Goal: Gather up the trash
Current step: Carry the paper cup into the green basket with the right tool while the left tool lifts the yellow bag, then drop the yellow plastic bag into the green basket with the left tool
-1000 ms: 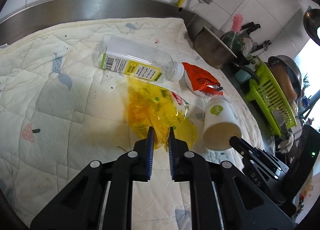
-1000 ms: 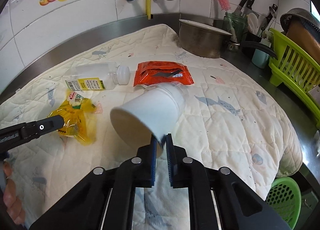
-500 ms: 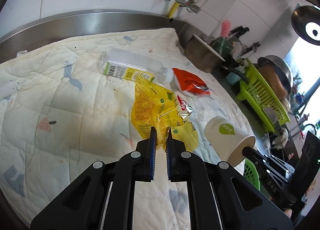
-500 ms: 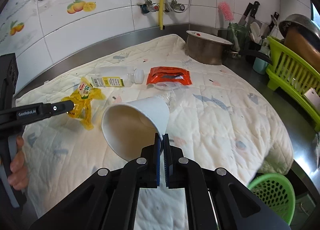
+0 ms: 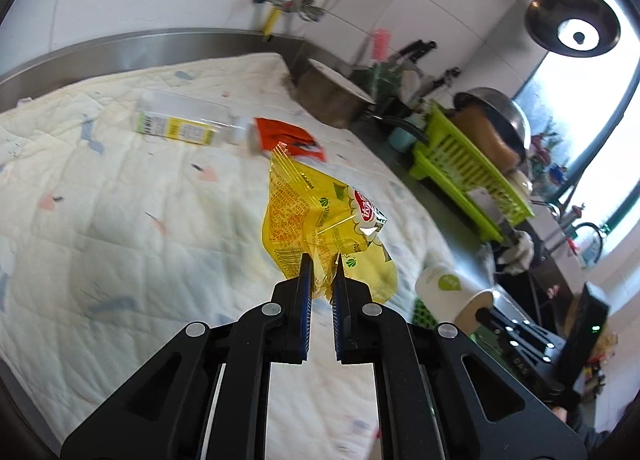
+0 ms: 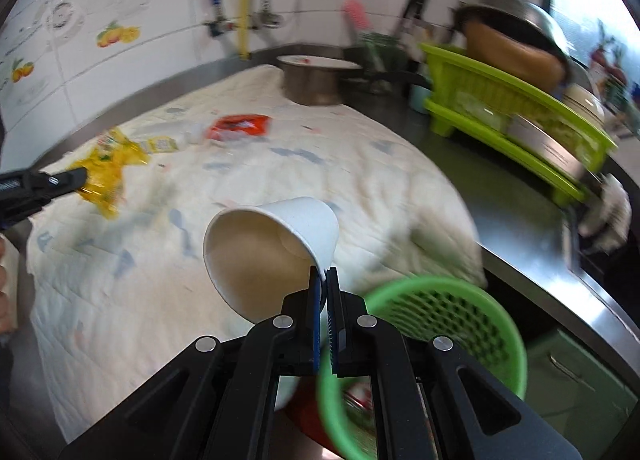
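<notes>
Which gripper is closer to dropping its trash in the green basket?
Right. The right gripper pinches the white paper cup beside the green mesh basket; the left gripper holds the yellow plastic wrapper farther back.

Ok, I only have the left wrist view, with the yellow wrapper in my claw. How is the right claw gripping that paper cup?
Observer: The right claw is shut on the paper cup at its rim, pinching the wall. The cup is tipped on its side with its mouth towards the camera, and the inside looks empty.
Operator: Where is the bin from there?
Observer: A green mesh basket sits low and just right of the right claw, past the edge of the quilt. The cup is not over its opening yet.
</notes>
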{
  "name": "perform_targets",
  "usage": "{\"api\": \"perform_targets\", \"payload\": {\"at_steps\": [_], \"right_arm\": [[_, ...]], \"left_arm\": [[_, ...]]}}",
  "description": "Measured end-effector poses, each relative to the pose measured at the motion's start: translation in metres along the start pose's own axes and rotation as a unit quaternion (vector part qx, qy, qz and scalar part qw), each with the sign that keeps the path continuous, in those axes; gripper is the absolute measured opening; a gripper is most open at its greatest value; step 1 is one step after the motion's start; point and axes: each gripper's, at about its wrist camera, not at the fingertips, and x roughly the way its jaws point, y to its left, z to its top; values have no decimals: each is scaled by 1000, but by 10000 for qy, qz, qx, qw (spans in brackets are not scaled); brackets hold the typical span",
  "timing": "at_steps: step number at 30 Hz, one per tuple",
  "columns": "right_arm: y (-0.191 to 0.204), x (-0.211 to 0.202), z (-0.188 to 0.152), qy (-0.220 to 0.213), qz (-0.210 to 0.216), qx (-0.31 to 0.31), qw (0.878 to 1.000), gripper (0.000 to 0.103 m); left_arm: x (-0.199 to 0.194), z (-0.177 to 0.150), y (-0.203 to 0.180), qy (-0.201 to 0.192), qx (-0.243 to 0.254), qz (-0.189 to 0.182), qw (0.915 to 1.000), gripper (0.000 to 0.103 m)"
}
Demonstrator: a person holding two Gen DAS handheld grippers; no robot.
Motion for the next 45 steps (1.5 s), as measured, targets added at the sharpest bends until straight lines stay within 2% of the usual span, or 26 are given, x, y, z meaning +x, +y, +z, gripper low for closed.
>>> {"api": "perform_targets", "payload": {"at_steps": [9,15,19,21,23,25,28,38,45], "right_arm": [[-72,-7,-53,445,-624,457,9960,5],[-102,-18,-73,515,-807,679,9931,6],[-113,-30,-80,448,-898,809,9917,10],[-119,-35,-82,422,-933,875,9909,16],[-123,-40,-84,375,-961,917,9904,28],[-126,-45,-86,326,-993,950,9900,31],[-130,-51,-87,263,-1030,996,9893,42],[-136,-69,-89,76,-1037,941,9901,56],[-143,-81,-92,-36,-1005,929,9906,60]], "left_arm": [[19,-27,-68,360,357,-527,9973,8],[37,-45,-107,646,596,-798,9929,8],[45,-53,-125,773,715,-933,9901,8],[49,-57,-132,845,735,-989,9888,8],[53,-59,-137,906,751,-1033,9877,8],[57,-63,-142,973,775,-1069,9865,8],[61,-68,-148,1065,808,-1102,9849,8],[91,-94,-172,1452,963,-1043,9792,8],[117,-113,-188,1764,1070,-921,9741,12]]}}
